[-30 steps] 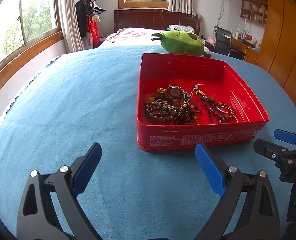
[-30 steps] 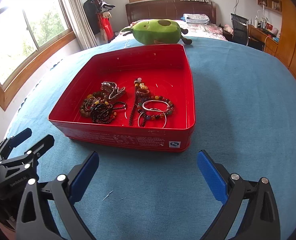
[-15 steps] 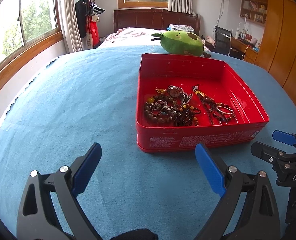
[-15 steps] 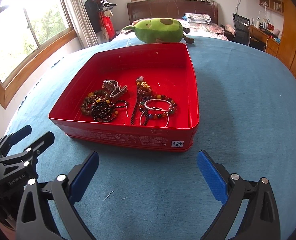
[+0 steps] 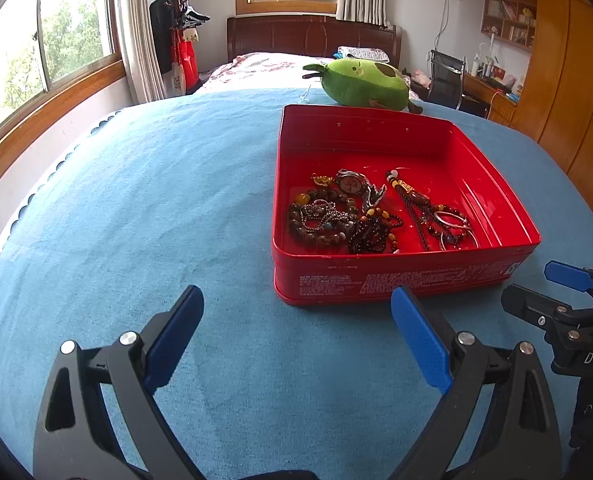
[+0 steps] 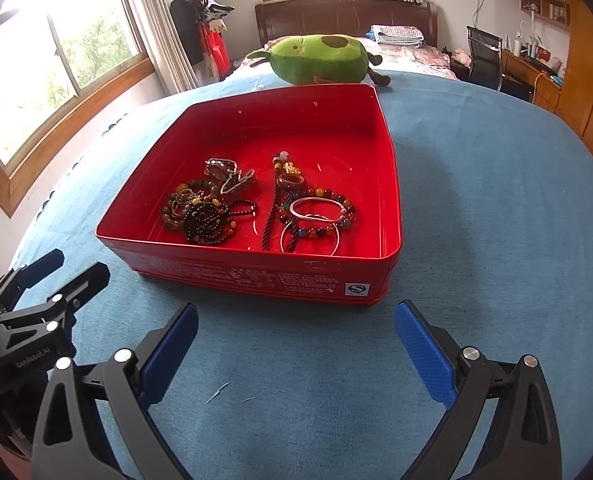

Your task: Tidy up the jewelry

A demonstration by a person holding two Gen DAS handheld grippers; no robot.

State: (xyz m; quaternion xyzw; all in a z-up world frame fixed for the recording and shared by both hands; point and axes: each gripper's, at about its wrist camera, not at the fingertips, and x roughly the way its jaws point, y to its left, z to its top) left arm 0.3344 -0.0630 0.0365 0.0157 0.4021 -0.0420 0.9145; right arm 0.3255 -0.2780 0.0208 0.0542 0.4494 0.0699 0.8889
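A red tin box (image 5: 400, 280) (image 6: 256, 272) stands on the blue cloth. Inside lie bead bracelets (image 5: 320, 224) (image 6: 200, 216), a watch (image 5: 350, 184) (image 6: 220, 170), a tasselled pendant (image 5: 410, 198) (image 6: 284, 184) and silver bangles (image 5: 454, 222) (image 6: 312, 210). My left gripper (image 5: 296, 332) is open and empty, just short of the box's near left corner. My right gripper (image 6: 296, 344) is open and empty before the box's near wall. Each gripper shows at the edge of the other's view, the right one (image 5: 564, 292) and the left one (image 6: 52, 280).
A green avocado plush toy (image 5: 362, 84) (image 6: 320, 60) lies behind the box. The blue cloth (image 5: 136, 208) spreads wide to the left and right (image 6: 496, 200). A bed, windows, a coat rack and a desk stand beyond.
Both grippers have drawn slightly nearer the box and stayed open. The jewelry has not moved.
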